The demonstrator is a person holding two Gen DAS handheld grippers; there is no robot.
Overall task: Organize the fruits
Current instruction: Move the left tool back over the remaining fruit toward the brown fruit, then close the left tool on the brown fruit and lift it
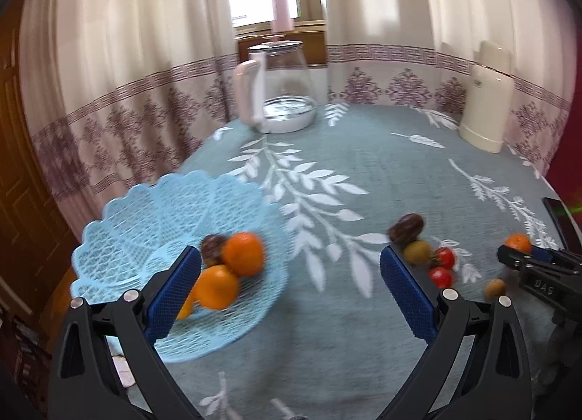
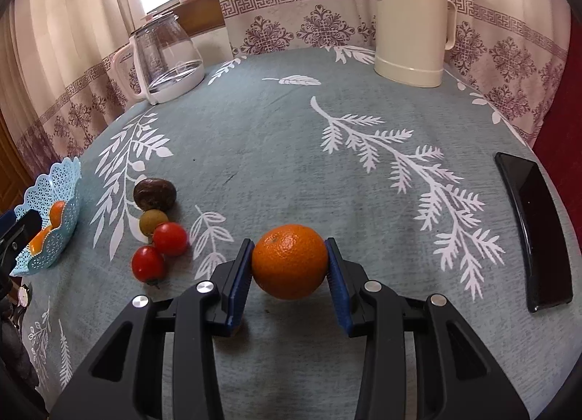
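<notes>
Slippage is what worries me most. My right gripper has the orange pinched across its widest part, one blue pad on each side, and the skin is round and smooth, so a jerk on the way left could roll it out of the pads. I judge it sits at or just above the cloth; I cannot tell whether it has lifted clear. The path to the basket runs over the loose cluster: a brown fruit, a small green one touching it, and two tomatoes just beside. A low carry would knock them rolling, so I would want height first.

My left gripper is spread wide and holds nothing. It hangs near the basket's near edge, its left finger in front of the oranges already inside. Those fill the middle of the bowl, so a drop onto them could bounce out over the shallow rim. The left gripper also stands roughly where the right one must arrive, and the two could collide. The phone lies well apart, out of the way.
</notes>
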